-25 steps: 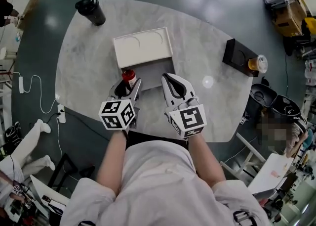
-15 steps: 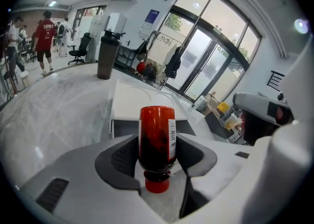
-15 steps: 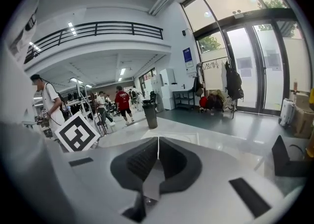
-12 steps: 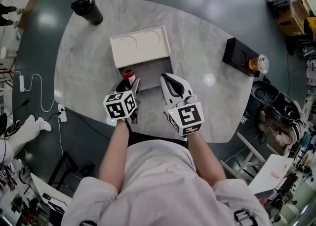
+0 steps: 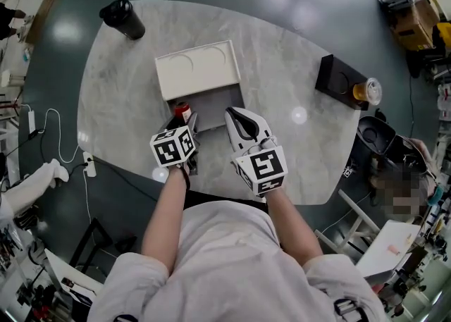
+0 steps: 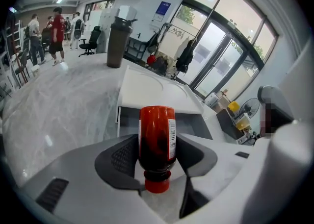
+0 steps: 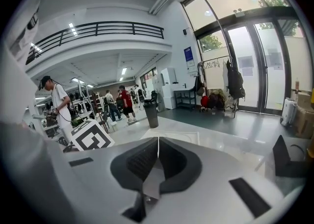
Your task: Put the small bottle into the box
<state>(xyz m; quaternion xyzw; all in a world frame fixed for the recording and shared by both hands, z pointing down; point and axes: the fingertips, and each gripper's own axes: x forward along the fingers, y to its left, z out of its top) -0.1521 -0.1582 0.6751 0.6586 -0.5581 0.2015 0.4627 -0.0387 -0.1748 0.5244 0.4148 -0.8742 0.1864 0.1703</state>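
Observation:
A small red bottle (image 5: 183,111) with a red cap is clamped between the jaws of my left gripper (image 5: 184,122), at the near left corner of the box. In the left gripper view the bottle (image 6: 157,139) points its cap toward the camera, and its white label faces right. The box has a white lid (image 5: 197,67) folded back and a grey open compartment (image 5: 217,101). It lies just ahead of the bottle, seen as the lid (image 6: 147,83) and compartment (image 6: 196,125). My right gripper (image 5: 236,113) rests at the box's near right side, shut and empty (image 7: 158,142).
A black shaker cup (image 5: 121,17) stands at the far left of the marble table (image 5: 282,46). A black tray (image 5: 340,77) with an orange-filled cup (image 5: 367,91) sits at the right edge. People stand far behind in both gripper views.
My left gripper has carried the bottle a little forward toward the box's near edge. The right gripper has stayed shut and shifted only slightly.

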